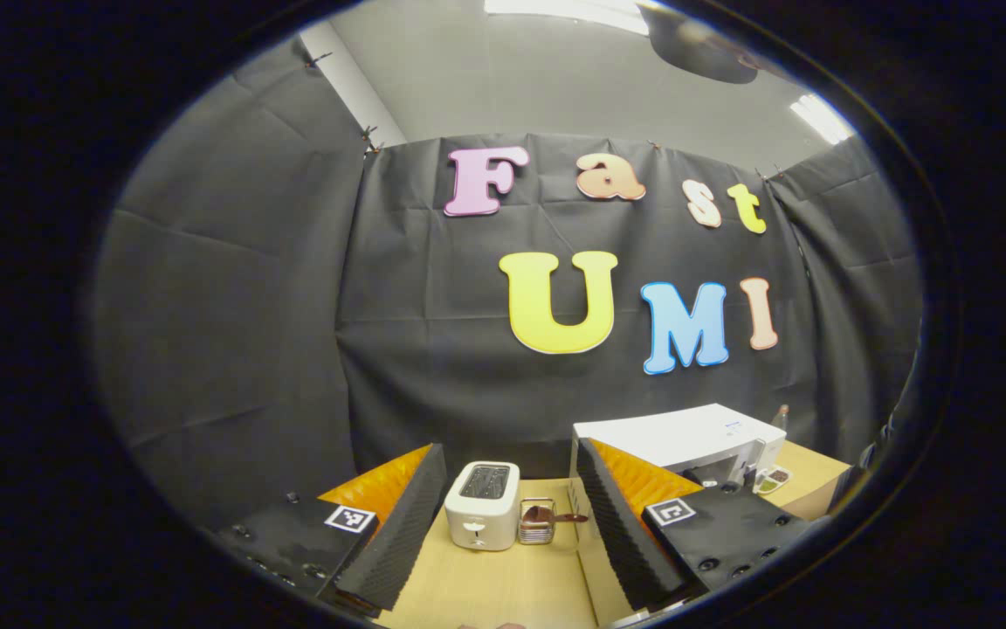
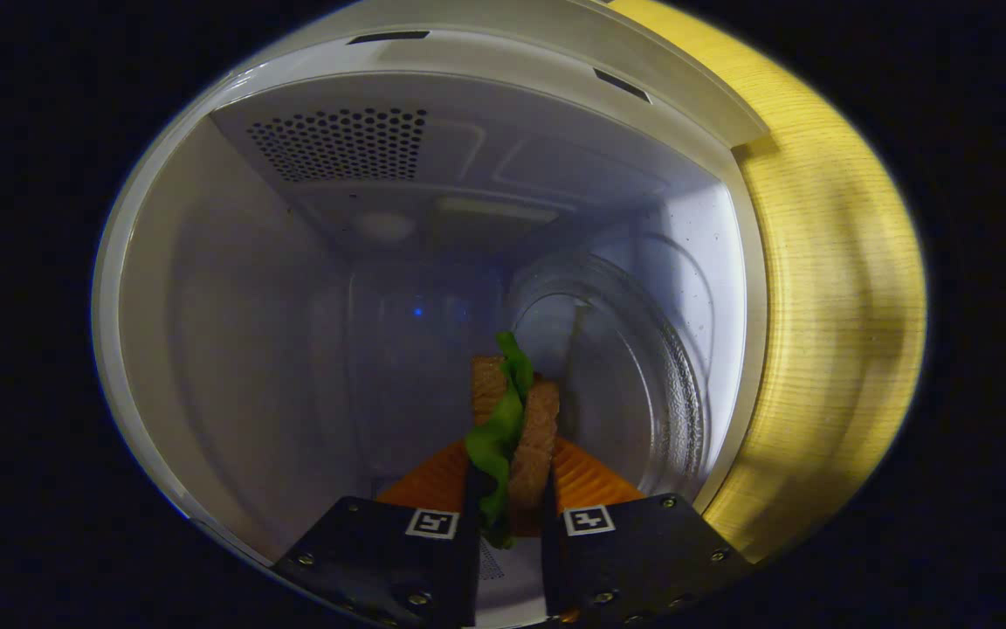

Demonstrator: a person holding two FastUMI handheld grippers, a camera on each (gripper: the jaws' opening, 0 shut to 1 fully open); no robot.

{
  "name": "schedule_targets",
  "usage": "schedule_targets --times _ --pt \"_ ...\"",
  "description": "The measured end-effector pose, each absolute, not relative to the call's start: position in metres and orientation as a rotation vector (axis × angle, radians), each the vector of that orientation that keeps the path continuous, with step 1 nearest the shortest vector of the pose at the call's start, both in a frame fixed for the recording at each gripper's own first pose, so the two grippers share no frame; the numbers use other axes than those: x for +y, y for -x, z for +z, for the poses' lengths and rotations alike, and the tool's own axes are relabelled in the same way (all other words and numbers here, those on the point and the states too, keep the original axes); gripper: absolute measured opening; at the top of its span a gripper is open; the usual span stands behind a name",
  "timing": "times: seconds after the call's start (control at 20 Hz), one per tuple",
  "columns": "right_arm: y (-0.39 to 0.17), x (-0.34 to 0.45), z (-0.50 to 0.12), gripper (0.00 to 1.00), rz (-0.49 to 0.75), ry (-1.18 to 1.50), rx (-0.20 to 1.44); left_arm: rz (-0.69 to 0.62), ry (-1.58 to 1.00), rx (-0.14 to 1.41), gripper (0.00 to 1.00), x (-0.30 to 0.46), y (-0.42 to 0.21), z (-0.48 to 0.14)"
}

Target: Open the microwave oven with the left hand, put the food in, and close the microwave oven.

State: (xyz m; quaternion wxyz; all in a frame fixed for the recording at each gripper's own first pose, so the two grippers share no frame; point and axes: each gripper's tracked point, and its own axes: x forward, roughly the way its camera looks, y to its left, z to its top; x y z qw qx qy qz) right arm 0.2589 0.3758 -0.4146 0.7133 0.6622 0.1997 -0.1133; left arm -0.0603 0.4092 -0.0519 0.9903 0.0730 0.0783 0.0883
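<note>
Presently, from my remote station, I record the left gripper [image 1: 503, 515] held released, its fingers spread wide with nothing between them, above the wooden table [image 1: 503, 585]. Ahead of it stand one white toaster [image 1: 482, 505], then one small wire rack [image 1: 537, 524] holding a brown item I cannot identify, then the white microwave oven [image 1: 686, 441] farther right, well apart from the gripper. In the right gripper view the microwave cavity [image 2: 293, 306] stands open, the view rolled sideways, one glass turntable [image 2: 643, 384] at right. The right gripper [image 2: 510, 489] is clenched on one sandwich [image 2: 516, 419], lettuce between two bread slices, inside the cavity. Nothing obstructs it.
</note>
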Motion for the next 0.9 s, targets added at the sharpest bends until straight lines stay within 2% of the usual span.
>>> schedule_targets --times 0.05,0.15,0.2,0.3,0.35,0.45,0.5,0.9 --pt "-0.255 0.375 -0.417 0.42 -0.263 -1.461 0.453 0.170 -0.148 0.155 0.97 0.406 0.059 -0.051" --pt "-0.245 0.375 -0.420 0.43 -0.272 -1.439 0.498 0.154 -0.151 0.152 0.97 0.399 0.055 -0.051" --pt "-0.244 0.372 -0.418 0.62 -0.264 -1.426 0.496 0.145 -0.151 0.149 0.97 0.396 0.052 -0.052" --pt "-0.236 0.362 -0.410 0.78 -0.266 -1.375 0.502 0.128 -0.153 0.145 0.97 0.389 0.051 -0.051" --pt "-0.233 0.358 -0.411 0.92 -0.270 -1.343 0.508 0.124 -0.154 0.144 0.97 0.387 0.050 -0.052" --pt "-0.216 0.344 -0.403 0.93 -0.266 -1.298 0.523 0.118 -0.140 0.139 1.00 0.383 0.051 -0.052" --pt "-0.210 0.338 -0.401 0.93 -0.258 -1.266 0.528 0.114 -0.130 0.135 0.97 0.381 0.051 -0.053" --pt "-0.139 0.299 -0.344 0.93 -0.082 -0.806 0.539 0.067 -0.089 0.115 0.96 0.354 0.041 -0.058"
